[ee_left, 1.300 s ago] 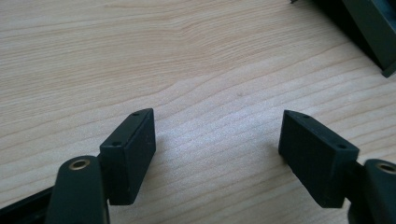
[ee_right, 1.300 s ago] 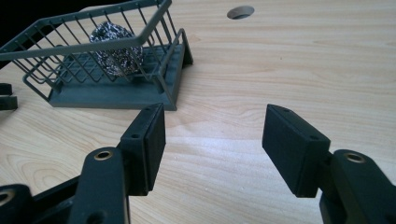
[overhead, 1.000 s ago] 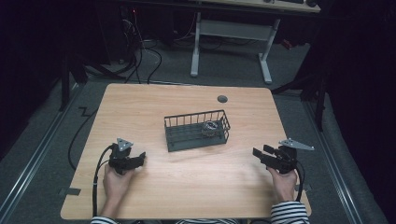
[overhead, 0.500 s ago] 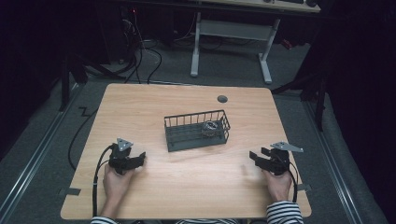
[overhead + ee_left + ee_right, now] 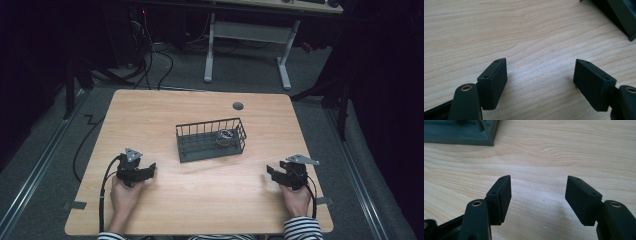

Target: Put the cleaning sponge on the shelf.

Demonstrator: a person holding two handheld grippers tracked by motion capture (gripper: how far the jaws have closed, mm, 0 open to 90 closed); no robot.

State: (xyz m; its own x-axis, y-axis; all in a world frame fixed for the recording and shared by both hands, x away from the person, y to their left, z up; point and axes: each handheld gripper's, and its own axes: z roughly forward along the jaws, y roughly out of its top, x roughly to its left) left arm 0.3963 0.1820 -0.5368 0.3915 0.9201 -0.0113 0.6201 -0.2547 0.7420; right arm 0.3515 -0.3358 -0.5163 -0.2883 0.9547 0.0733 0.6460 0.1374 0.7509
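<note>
A dark wire basket (image 5: pixel 210 140) stands near the middle of the wooden table (image 5: pixel 200 200), with a small metal object (image 5: pixel 226 137) lying in its right end. Left of the basket and nearer the person, the left gripper (image 5: pixel 146 170) rests low with jaws wide apart, holding nothing. Right of the basket, the right gripper (image 5: pixel 273 173) has jaws apart and empty; they have just been opening.

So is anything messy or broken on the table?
Nothing stands out. The wire basket sits flat on the table with a small shiny thing inside at one end; what it is I cannot tell. The left gripper and right gripper rest open near the front edge, holding nothing.
</note>
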